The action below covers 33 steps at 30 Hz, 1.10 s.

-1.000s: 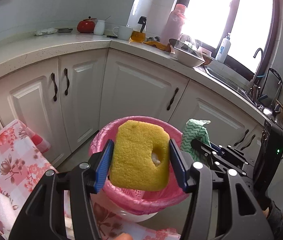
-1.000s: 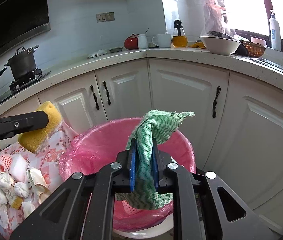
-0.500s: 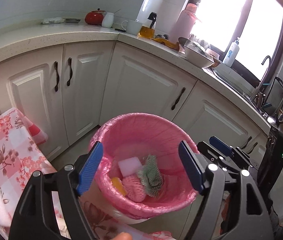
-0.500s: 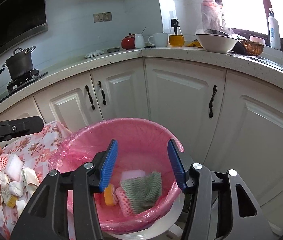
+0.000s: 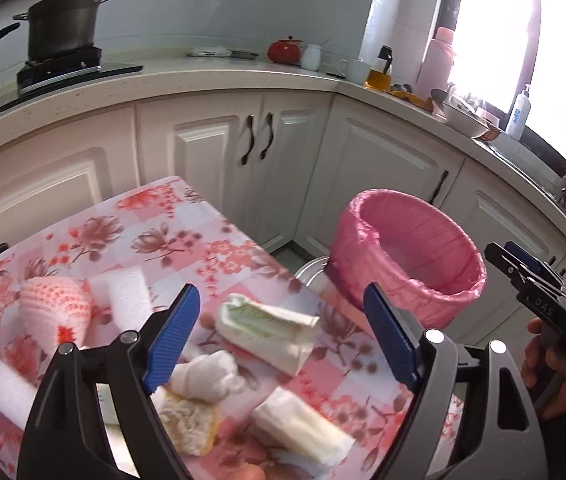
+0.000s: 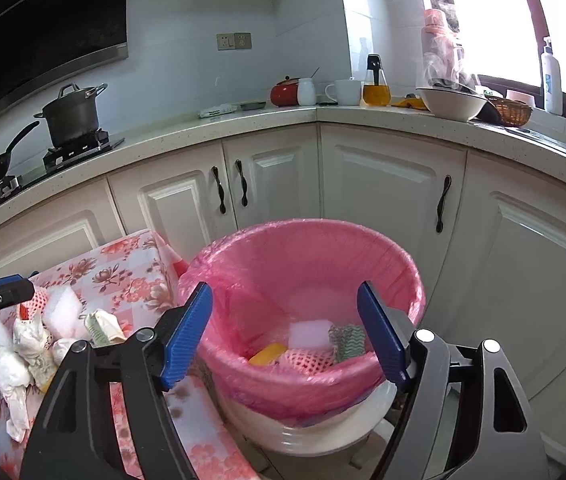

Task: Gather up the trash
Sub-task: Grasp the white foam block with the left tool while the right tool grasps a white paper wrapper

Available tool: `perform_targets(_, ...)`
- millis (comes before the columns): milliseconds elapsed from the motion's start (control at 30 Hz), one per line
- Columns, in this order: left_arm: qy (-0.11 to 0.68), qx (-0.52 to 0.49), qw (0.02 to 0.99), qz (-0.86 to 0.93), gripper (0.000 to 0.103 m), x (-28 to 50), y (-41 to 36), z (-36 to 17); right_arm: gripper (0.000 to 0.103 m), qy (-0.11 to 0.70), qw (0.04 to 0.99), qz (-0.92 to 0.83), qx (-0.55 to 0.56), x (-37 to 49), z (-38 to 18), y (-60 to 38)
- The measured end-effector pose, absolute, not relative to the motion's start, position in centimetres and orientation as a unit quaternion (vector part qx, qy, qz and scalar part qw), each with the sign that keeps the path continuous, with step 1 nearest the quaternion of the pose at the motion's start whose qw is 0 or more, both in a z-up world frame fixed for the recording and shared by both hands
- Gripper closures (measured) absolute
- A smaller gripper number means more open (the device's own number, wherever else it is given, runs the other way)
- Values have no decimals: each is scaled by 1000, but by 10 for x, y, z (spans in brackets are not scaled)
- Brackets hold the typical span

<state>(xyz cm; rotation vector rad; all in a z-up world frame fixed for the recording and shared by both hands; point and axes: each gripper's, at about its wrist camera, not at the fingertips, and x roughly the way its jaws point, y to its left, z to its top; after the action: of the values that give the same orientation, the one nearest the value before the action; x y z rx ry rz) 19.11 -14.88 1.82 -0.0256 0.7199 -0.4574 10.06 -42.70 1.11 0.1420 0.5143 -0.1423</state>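
The pink-lined trash bin stands beside a table with a floral cloth. In the bin lie a yellow sponge, a white sponge, a pink net and a green cloth. My right gripper hovers over the bin, its jaws opening and nothing between them. My left gripper is over the table, jaws opening and empty, above a folded wrapper, crumpled white paper, a pink net and white foam blocks.
White cabinets and a counter curve behind the bin. On the counter are a pot on a stove, a red pot, a mug, an oil bottle and a bowl. A hand holds the right gripper.
Both grippers opened and let go: the yellow sponge and green cloth fell into the bin. My left gripper then swung left from the bin over the table. The right gripper drew back a little.
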Motion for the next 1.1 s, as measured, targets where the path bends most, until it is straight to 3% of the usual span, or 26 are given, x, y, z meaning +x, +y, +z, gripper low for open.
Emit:
perform_targets(600,375,-74,920,-84,15,156,50,-10,19,313,948,-3,52,78,-15,-290)
perform_targets(1100,450,-116,885,-38,11,177,74,-63,19,397,916,63,-18,102,-74,-216)
